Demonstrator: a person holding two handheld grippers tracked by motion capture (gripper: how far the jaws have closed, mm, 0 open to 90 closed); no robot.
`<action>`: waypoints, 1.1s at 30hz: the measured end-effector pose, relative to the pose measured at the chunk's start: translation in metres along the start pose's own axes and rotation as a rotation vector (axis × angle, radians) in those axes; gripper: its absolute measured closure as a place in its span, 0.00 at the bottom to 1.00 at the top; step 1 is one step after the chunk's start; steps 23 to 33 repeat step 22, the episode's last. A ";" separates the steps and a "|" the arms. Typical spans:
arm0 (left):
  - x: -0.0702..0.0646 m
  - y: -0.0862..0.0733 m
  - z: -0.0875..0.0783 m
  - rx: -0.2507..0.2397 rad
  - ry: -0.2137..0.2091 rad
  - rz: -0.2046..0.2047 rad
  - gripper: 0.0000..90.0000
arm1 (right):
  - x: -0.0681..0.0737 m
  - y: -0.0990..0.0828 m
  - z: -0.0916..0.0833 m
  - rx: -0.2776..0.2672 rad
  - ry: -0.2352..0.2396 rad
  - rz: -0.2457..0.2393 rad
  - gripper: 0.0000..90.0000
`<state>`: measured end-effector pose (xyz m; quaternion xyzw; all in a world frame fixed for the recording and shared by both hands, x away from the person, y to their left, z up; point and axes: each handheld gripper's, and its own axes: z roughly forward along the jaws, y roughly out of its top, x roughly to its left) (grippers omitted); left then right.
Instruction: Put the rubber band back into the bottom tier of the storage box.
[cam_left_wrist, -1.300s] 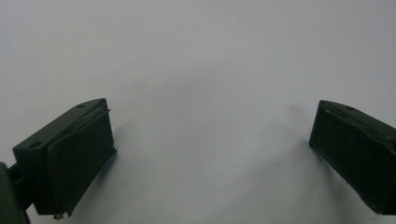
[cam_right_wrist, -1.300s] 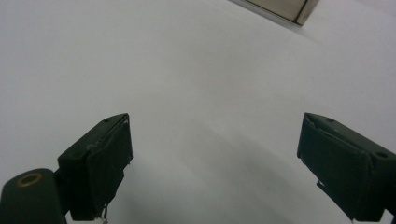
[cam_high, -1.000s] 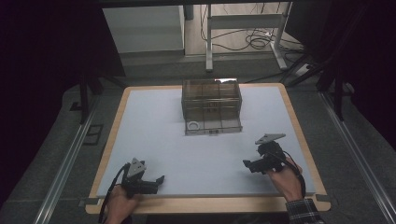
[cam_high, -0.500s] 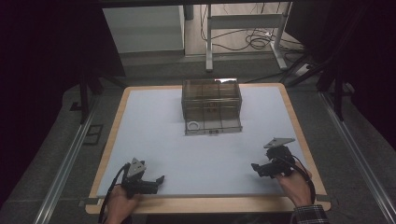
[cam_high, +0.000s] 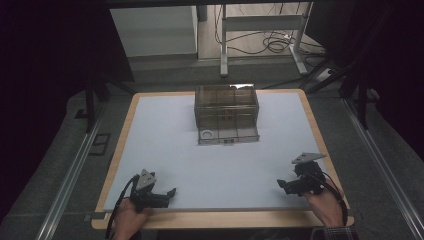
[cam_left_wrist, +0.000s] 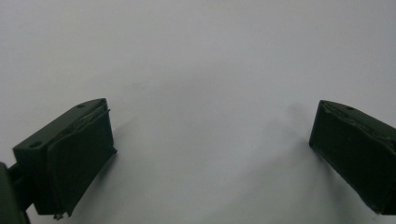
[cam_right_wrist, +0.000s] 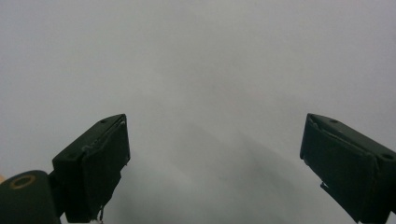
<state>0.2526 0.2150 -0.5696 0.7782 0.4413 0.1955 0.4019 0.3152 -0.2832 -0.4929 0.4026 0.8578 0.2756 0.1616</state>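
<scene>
Table surface (cam_high: 165, 145): white, bare across the near and middle stretch, open to passage from either side.
Obstacle: one clear compartment box (cam_high: 226, 112), standing at the far centre; a small white ring (cam_high: 207, 134) lay in its front left compartment.
Margins left and right of the box: open to the table edges.

Blk grippers (cam_high: 172, 191), plaid cuff (cam_high: 336, 233)

white-topped table (cam_high: 165, 130), clear compartment box (cam_high: 226, 107) at its far middle, white ring (cam_high: 207, 134) inside
</scene>
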 end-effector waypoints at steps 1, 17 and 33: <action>0.000 0.000 0.000 0.000 0.000 0.000 0.00 | 0.000 0.000 0.000 0.000 0.000 0.000 0.09; 0.000 0.000 0.000 0.000 0.000 -0.001 0.00 | -0.012 -0.027 0.005 0.099 -0.003 0.035 0.07; 0.000 0.000 0.000 -0.001 -0.002 -0.003 0.00 | -0.011 -0.027 0.005 0.106 -0.008 0.030 0.06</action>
